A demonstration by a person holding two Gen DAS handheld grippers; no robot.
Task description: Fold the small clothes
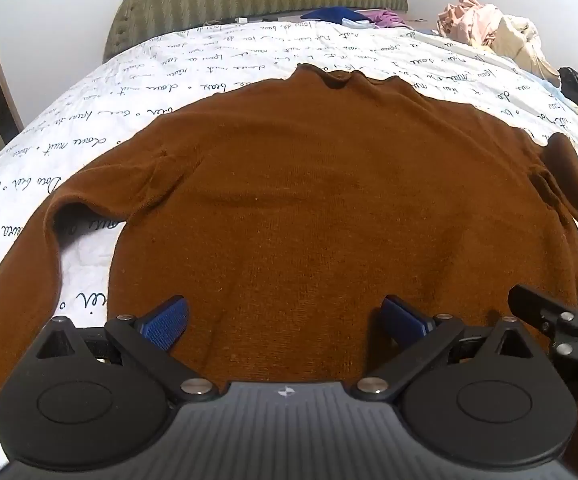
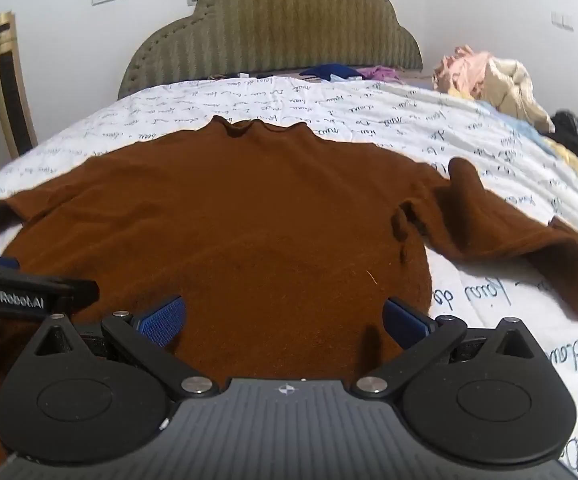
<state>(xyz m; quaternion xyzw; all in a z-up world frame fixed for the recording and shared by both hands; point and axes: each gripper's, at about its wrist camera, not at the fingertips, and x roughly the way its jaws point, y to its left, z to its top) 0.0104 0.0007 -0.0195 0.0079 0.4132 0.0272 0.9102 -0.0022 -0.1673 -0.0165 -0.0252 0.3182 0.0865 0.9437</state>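
Rust-brown knit long-sleeved sweater (image 1: 321, 200) lies flat on the white script-printed bedspread (image 1: 209, 64), hem at the near edge, collar toward the green padded headboard (image 2: 273, 32). Sleeves splayed toward the left and right edges, nothing folded yet. Left gripper (image 1: 285, 320) and right gripper (image 2: 285, 320) hover side by side over the hem, jaws wide, nothing between them. Likely next: pinch a sleeve or side and bring it inward. No containers; loose pile of pale clothes (image 2: 489, 76) at far right corner.
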